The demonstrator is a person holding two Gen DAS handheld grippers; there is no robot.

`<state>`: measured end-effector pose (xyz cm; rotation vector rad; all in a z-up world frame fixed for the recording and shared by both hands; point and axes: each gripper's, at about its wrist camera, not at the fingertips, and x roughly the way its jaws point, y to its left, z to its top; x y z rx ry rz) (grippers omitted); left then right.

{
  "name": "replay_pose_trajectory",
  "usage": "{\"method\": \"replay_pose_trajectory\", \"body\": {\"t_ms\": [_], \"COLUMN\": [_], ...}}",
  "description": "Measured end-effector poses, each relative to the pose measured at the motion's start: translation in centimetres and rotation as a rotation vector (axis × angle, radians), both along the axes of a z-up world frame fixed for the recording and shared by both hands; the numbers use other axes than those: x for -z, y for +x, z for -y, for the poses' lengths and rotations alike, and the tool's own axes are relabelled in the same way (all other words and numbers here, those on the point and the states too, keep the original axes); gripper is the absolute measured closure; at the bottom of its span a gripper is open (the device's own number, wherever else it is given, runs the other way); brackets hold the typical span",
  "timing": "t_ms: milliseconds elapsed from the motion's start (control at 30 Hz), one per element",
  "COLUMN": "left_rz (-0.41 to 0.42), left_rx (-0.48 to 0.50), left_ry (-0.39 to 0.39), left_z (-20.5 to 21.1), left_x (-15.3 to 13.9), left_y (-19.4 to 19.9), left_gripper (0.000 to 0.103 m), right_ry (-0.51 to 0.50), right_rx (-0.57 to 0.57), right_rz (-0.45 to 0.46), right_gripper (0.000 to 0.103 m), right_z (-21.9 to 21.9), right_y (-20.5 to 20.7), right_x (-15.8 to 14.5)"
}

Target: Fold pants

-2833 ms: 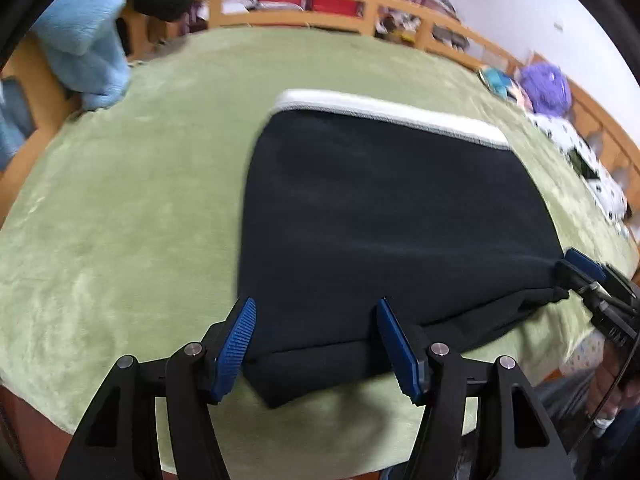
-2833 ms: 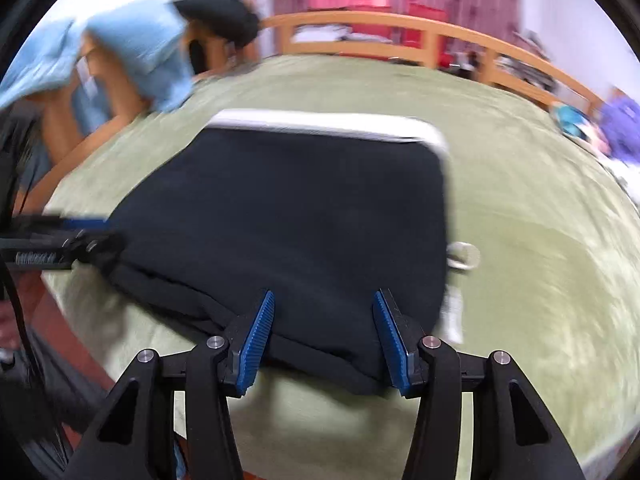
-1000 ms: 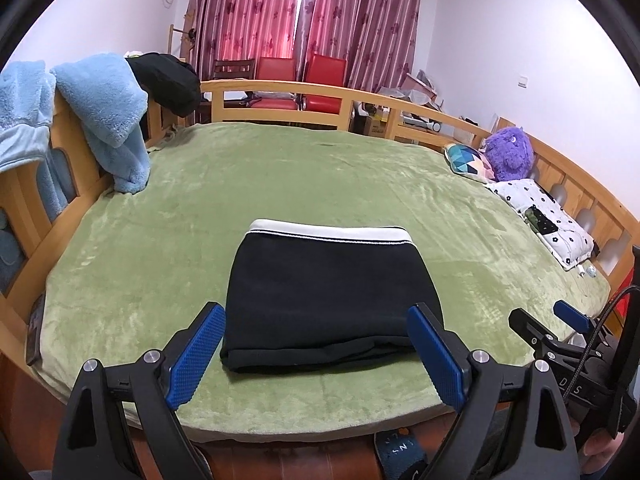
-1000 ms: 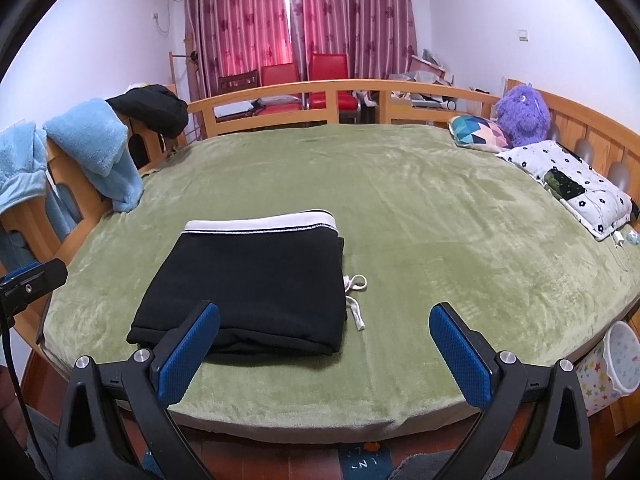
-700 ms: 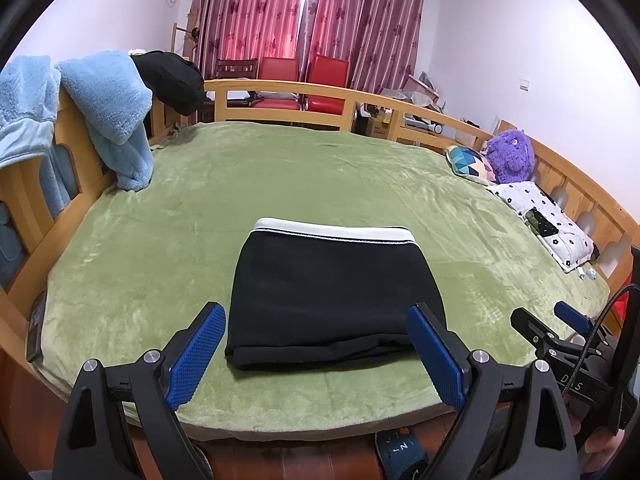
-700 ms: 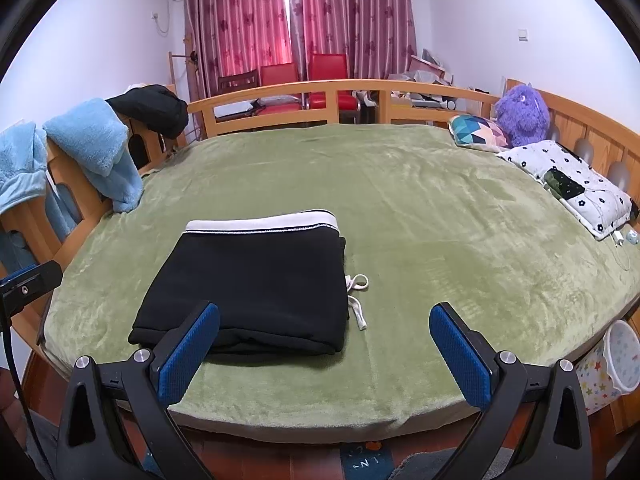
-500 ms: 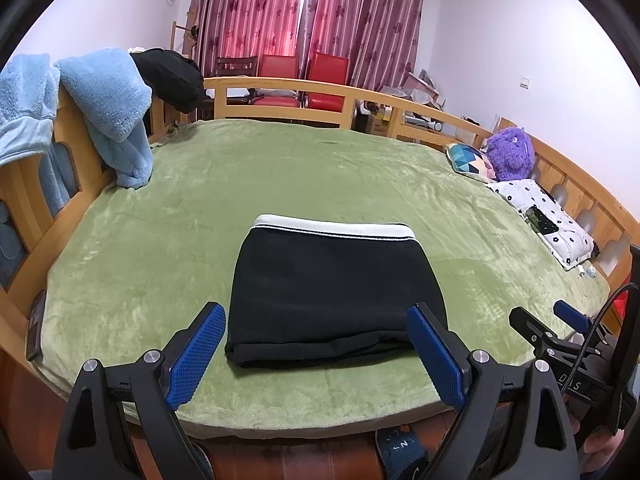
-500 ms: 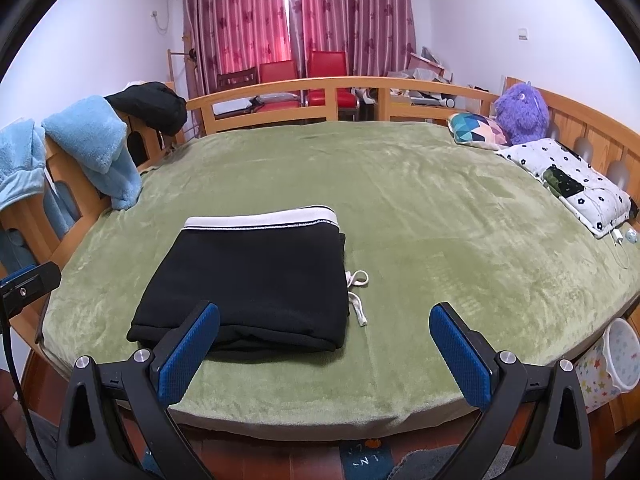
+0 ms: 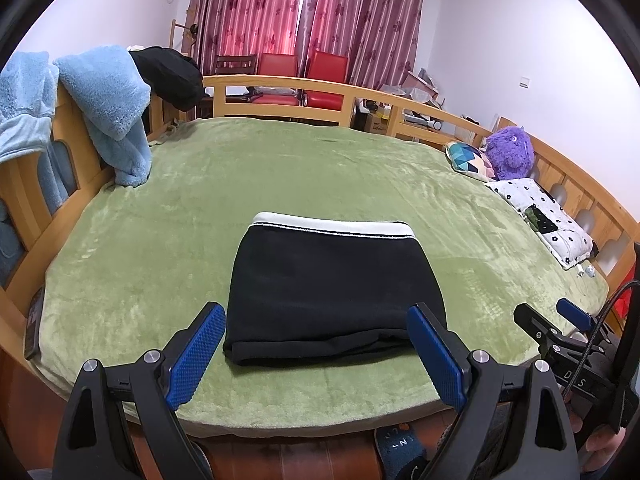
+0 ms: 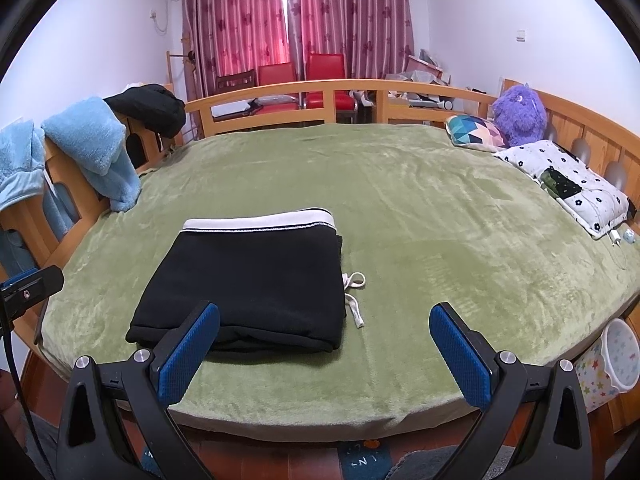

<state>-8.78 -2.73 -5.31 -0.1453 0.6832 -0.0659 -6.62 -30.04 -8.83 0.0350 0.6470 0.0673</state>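
Note:
The black pants (image 9: 332, 288) lie folded into a compact rectangle on the green bed (image 9: 248, 168), white waistband at the far edge. They also show in the right wrist view (image 10: 252, 284), with a white drawstring (image 10: 354, 296) sticking out on the right side. My left gripper (image 9: 316, 354) is open and empty, held back from the bed's near edge in front of the pants. My right gripper (image 10: 324, 354) is open and empty, off the near edge, to the right of the pants. The right gripper also shows at the left wrist view's right edge (image 9: 560, 328).
A wooden rail (image 10: 320, 92) surrounds the bed (image 10: 440, 240). Blue blankets (image 9: 104, 104) and a black garment (image 9: 168, 76) hang on the left rail. A purple plush toy (image 10: 520, 114), a patterned cushion (image 10: 476, 132) and a dotted pillow (image 10: 568, 184) lie at the right. A small bin (image 10: 616, 356) stands by the bed's right corner.
2.8 s ago both grippers were close over the pants' near edge with jaws narrow. They have since pulled back off the bed and opened wide; in the last second almost nothing moved.

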Motion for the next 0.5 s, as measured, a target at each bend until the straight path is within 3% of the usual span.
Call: {"method": "replay_pose_trajectory", "body": {"t_ms": [500], "left_rz": [0.005], "left_rx": [-0.002], "left_ry": [-0.007], "left_z": [0.18], "left_x": [0.10], "left_y": [-0.15], "left_gripper": [0.011], "right_ry": [0.010], "right_rx": [-0.001], "right_rz": [-0.007], "right_gripper": [0.000], "right_z": [0.37], "right_y": [0.28], "right_x": [0.02]}}
